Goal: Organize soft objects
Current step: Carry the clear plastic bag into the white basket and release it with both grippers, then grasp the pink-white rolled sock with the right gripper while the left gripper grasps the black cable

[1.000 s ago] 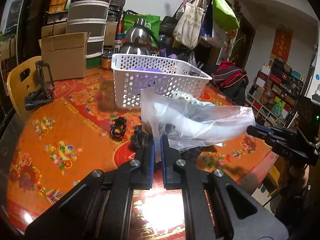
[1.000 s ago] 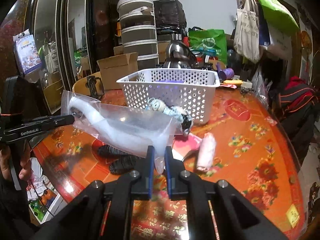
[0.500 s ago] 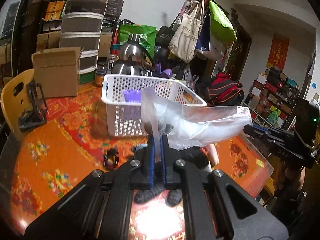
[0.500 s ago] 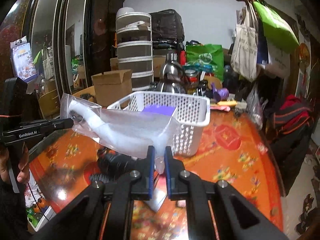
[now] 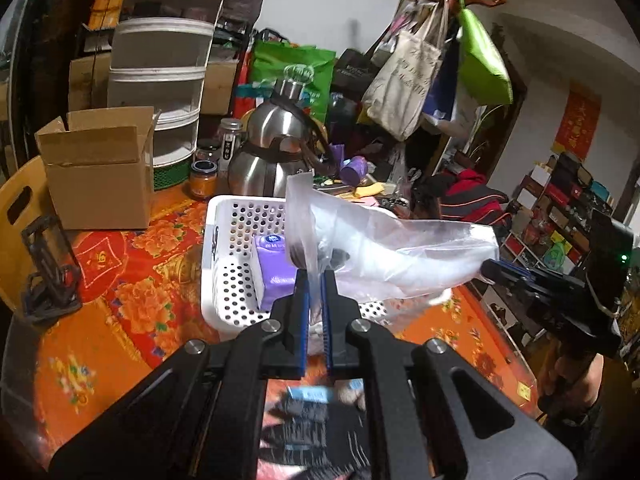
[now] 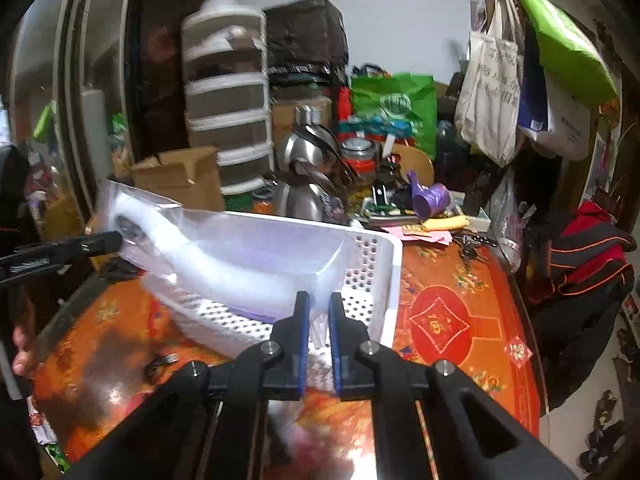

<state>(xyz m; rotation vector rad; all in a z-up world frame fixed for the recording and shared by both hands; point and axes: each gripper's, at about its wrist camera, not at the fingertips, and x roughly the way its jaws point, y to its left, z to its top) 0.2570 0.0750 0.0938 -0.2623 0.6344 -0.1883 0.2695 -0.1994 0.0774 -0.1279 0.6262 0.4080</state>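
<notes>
Clear plastic, thin and crinkly, makes up the bag (image 5: 400, 248), which holds a pale, soft roll of something and hangs slung between the two claws, above the white basket (image 5: 224, 280). The left claw (image 5: 315, 280) is nipped narrow on one edge of the bag; the right claw (image 6: 318, 304) is nipped narrow on the opposite edge, and from the left camera it shows at about 3 o'clock. I judge the bag light, floppy and slick: it sags in the middle, so the film near the corners, where both claws already grip, is the safest hold, and a loose pinch could let it slide out. The basket sits on the orange flowered table (image 5: 100, 344) and contains a purple packet (image 5: 276, 276) toward its 9 o'clock side; the rest of its inside is hidden by the bag. A cardboard box (image 5: 96, 172) stands open at 10 o'clock, contents unseen.
</notes>
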